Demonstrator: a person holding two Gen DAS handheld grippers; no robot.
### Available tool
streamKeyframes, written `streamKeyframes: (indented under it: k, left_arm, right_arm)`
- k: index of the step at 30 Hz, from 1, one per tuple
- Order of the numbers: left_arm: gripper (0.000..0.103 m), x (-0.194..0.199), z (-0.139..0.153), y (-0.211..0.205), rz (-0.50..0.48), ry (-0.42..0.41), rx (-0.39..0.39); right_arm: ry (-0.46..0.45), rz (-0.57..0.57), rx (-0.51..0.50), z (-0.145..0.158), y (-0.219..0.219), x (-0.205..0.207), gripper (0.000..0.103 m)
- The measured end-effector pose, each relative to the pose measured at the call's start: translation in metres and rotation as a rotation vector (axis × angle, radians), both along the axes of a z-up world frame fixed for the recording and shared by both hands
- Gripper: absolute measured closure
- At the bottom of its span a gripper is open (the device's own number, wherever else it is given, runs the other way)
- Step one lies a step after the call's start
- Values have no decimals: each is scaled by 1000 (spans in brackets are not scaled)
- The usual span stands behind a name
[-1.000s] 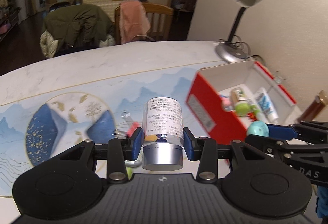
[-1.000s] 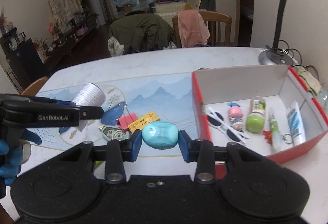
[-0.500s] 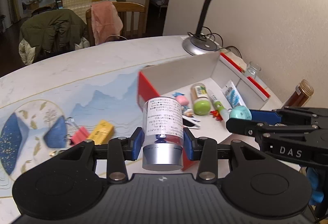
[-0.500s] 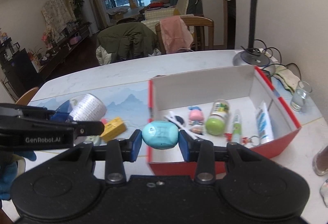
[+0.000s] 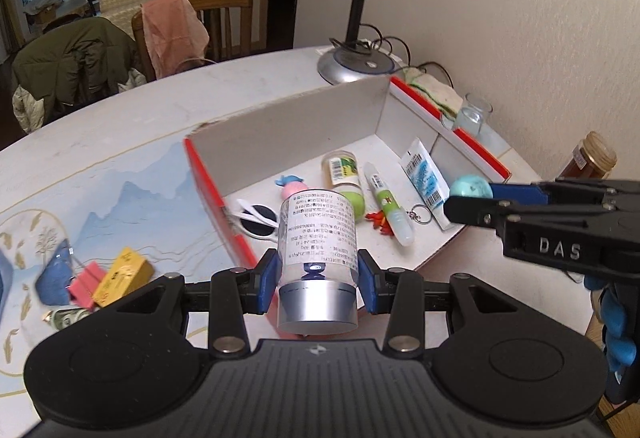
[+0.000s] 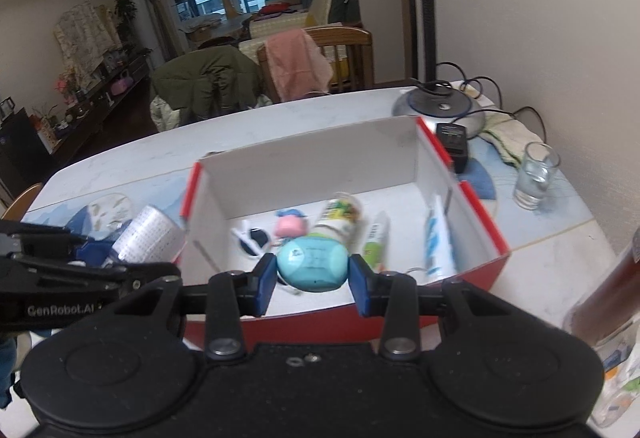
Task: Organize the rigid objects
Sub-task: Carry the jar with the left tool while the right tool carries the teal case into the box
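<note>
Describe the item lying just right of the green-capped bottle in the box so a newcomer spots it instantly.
Find the red cardboard box with the white interior in front of the grey lamp base. On its floor, between the green-capped bottle and the flat white-and-blue tube, lies a slim white pen-shaped tube with a green label: the thinnest, longest item there.

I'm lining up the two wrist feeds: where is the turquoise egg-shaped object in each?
Left wrist view: turquoise egg-shaped object at right, in the right claw, above the red box's near corner.
Right wrist view: bottom centre, clamped between the blue pads.
Shared landmark: lamp base behind the box.
</note>
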State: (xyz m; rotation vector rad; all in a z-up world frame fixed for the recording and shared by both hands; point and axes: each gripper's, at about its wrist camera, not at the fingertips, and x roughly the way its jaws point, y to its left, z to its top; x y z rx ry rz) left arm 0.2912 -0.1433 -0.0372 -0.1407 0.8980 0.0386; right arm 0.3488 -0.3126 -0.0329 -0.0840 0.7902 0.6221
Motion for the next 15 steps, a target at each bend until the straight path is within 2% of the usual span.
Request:
streamKeyframes:
  k: [15]
  left_arm:
    - [62, 70, -46, -17, 16, 153, 48]
  right_arm:
    - [60, -23, -87, -39, 3, 72, 65]
